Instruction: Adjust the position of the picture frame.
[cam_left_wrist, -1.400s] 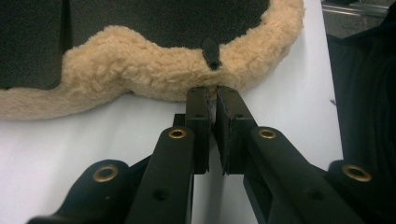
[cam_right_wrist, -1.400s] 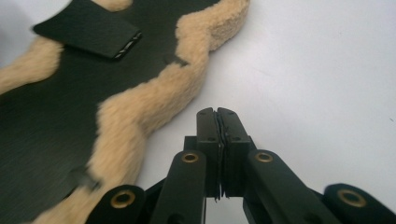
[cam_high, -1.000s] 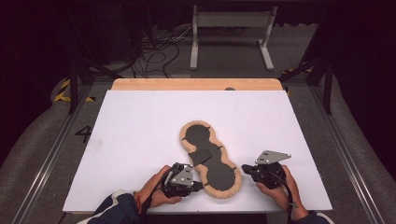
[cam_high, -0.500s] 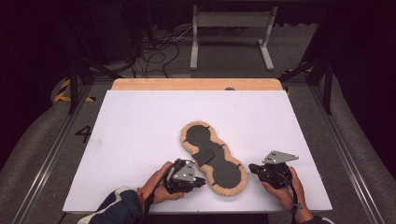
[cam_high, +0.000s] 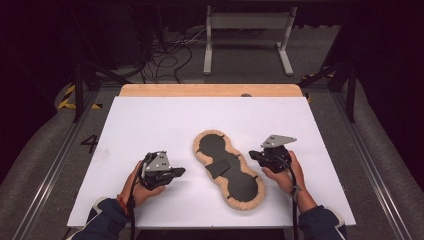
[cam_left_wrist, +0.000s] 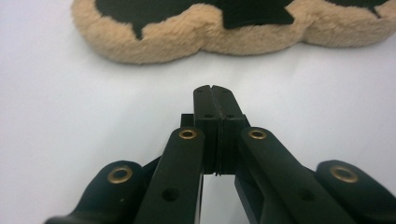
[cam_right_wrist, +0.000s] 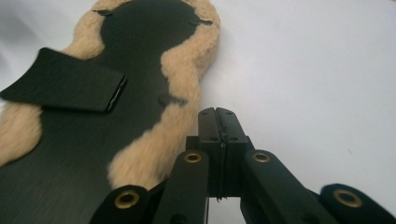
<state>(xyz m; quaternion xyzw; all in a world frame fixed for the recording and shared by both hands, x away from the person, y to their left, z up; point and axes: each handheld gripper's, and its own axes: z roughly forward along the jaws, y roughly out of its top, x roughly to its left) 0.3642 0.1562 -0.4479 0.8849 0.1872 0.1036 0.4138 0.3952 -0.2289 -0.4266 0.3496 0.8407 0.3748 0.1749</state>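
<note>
Both grippers sit at the near edge of the white table (cam_high: 150, 120), one on either side of the fleece-edged pad (cam_high: 227, 169). The left gripper (cam_high: 176, 171) has its jaws fully closed with nothing between them; compared with the earlier frames it has drawn away from the pad and now stands well apart from its left border. The right gripper (cam_high: 254, 156) is likewise closed and empty, just beside the pad's right border, having shifted outward and slightly farther up the table. The pad lies flat and diagonal at mid-table, black side up, its small black flap (cam_high: 218, 168) resting across the waist. Judgement: both hands have released; the pad is placed.
</note>
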